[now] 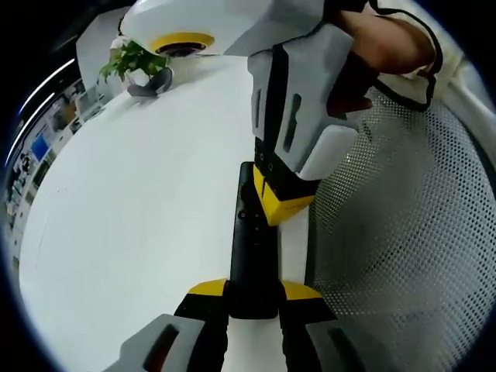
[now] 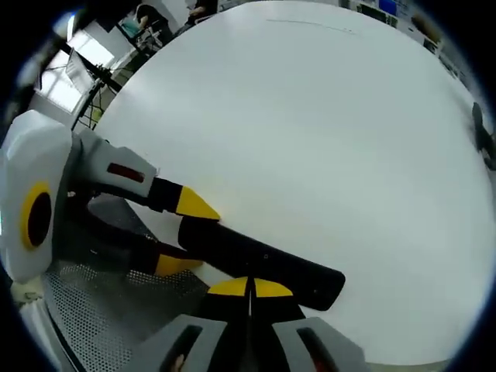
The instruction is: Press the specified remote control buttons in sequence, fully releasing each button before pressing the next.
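Note:
A long black remote control (image 1: pixel 252 248) lies at the edge of the white table (image 1: pixel 139 201), and my left gripper (image 1: pixel 253 291) is shut on its near end, one yellow tip on each side. My right gripper (image 1: pixel 280 200) comes down from the upper right in a person's hand, its yellow tips resting on the remote's far half. In the right gripper view, my right gripper (image 2: pixel 249 288) has its jaws shut together, tips against the top face of the remote control (image 2: pixel 263 263). My left gripper (image 2: pixel 186 232) clamps the remote's left end there.
A small green plant (image 1: pixel 132 58) and a dark object (image 1: pixel 151 84) stand at the table's far side. A grey perforated mesh surface (image 1: pixel 403 232) lies beside the table edge, right of the remote. The white table (image 2: pixel 310 116) stretches wide beyond the remote.

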### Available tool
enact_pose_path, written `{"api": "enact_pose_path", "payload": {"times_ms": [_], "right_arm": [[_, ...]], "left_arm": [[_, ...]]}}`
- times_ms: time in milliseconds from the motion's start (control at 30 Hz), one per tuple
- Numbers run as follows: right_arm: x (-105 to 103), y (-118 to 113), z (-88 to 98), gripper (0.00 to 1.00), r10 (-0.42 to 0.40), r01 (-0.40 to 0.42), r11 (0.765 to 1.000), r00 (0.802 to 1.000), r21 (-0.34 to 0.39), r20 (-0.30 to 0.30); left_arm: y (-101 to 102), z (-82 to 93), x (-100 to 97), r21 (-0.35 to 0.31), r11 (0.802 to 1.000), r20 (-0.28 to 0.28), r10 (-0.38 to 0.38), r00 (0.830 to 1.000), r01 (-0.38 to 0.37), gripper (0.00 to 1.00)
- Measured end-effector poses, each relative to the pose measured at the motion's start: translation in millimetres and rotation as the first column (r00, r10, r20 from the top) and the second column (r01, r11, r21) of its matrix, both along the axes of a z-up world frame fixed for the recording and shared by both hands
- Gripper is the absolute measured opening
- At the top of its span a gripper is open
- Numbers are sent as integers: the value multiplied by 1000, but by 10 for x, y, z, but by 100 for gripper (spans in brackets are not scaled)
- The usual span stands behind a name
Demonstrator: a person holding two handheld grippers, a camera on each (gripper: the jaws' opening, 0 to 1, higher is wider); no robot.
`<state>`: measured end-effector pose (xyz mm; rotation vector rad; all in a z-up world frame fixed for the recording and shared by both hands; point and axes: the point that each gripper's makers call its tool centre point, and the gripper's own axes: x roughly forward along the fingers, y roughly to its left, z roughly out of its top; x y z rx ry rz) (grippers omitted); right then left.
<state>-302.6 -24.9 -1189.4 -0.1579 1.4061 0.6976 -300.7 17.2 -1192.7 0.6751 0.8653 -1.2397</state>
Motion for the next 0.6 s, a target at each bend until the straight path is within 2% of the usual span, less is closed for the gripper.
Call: {"api": "enact_pose_path", "payload": {"times_ms": [167, 267, 300, 433, 600], "right_arm": [[-11, 14, 13, 0, 10, -10, 1000, 1000, 11, 10], [0, 8, 29, 0, -67, 68, 997, 997, 38, -43], [11, -1, 25, 0, -66, 67, 997, 997, 39, -40], [60, 89, 98, 0, -123, 129, 982, 991, 136, -51], [135, 106, 89, 0, -121, 124, 982, 992, 140, -28]], "left_arm": [[-2, 0, 2, -7, 1000, 1, 5, 1000, -5, 24], [0, -1, 2, -14, 1000, 2, 13, 1000, -13, 24], [-1, 0, 3, -17, 1000, 1, 17, 1000, -17, 24], [-3, 3, 2, -17, 1000, 0, 21, 1000, -21, 24], [-5, 1, 0, -12, 1000, 2, 18, 1000, -18, 24]]}}
